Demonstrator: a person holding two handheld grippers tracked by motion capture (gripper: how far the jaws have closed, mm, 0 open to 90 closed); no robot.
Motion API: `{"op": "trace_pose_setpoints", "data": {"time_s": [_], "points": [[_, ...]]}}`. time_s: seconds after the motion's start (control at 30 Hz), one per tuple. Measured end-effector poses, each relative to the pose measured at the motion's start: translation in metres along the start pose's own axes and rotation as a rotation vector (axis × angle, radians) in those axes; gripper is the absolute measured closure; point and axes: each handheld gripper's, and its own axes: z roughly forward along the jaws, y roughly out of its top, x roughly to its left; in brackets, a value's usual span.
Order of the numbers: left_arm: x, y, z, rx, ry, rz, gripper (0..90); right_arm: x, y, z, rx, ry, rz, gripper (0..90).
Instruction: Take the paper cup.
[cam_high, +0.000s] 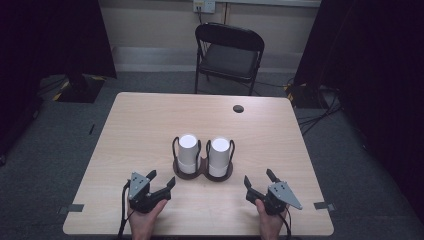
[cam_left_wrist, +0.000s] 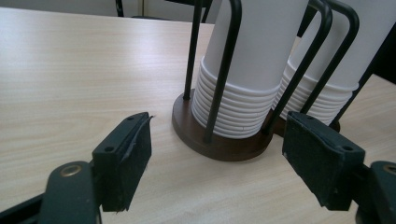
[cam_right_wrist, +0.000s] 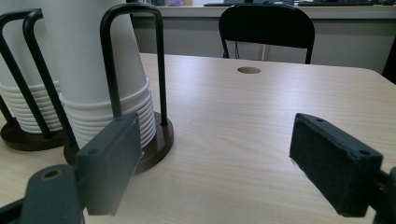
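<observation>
Two stacks of upturned white paper cups stand side by side mid-table in a dark wooden holder (cam_high: 203, 175) with black wire hoops: the left stack (cam_high: 188, 152) and the right stack (cam_high: 219, 156). My left gripper (cam_high: 162, 177) rests near the front edge, just left of the holder, open with nothing between its jaws. In the left gripper view (cam_left_wrist: 217, 123) the left stack (cam_left_wrist: 247, 70) rises close ahead of the jaws, apart from them. My right gripper (cam_high: 257, 176) sits front right, also open and empty. In the right gripper view (cam_right_wrist: 217, 123) the right stack (cam_right_wrist: 100, 70) stands to its left.
A black folding chair (cam_high: 229, 52) stands beyond the table's far edge. A round cable hole (cam_high: 238, 108) marks the tabletop at the back right. Cables lie on the floor to the right (cam_high: 320, 112). Bare wood surrounds the holder (cam_high: 145, 130).
</observation>
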Motion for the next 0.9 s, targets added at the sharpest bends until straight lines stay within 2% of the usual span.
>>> {"op": "trace_pose_setpoints", "data": {"time_s": [0.17, 0.27, 0.4, 0.47, 0.57, 0.9], "points": [[-0.007, 0.004, 0.0, -0.014, -0.021, 0.013, 23.3, 0.0, 0.0, 0.0, 0.009, 0.009, 0.005, 17.6], [-0.009, 0.007, 0.001, -0.025, -0.065, 0.011, 23.9, -0.001, 0.0, 0.0, 0.009, 0.009, 0.009, 17.6], [-0.013, 0.013, 0.001, -0.035, -0.094, 0.029, 25.0, -0.001, 0.0, -0.001, 0.007, 0.007, 0.012, 17.6], [-0.014, 0.015, 0.001, -0.033, -0.102, 0.038, 25.0, -0.001, 0.0, -0.001, 0.008, 0.008, 0.012, 17.6], [-0.017, 0.02, 0.003, -0.021, -0.145, 0.045, 26.5, -0.001, 0.0, -0.001, 0.009, 0.009, 0.012, 17.6], [-0.031, 0.033, 0.007, -0.045, -0.213, 0.078, 27.5, -0.001, 0.0, -0.001, 0.009, 0.01, 0.014, 17.6]]}}
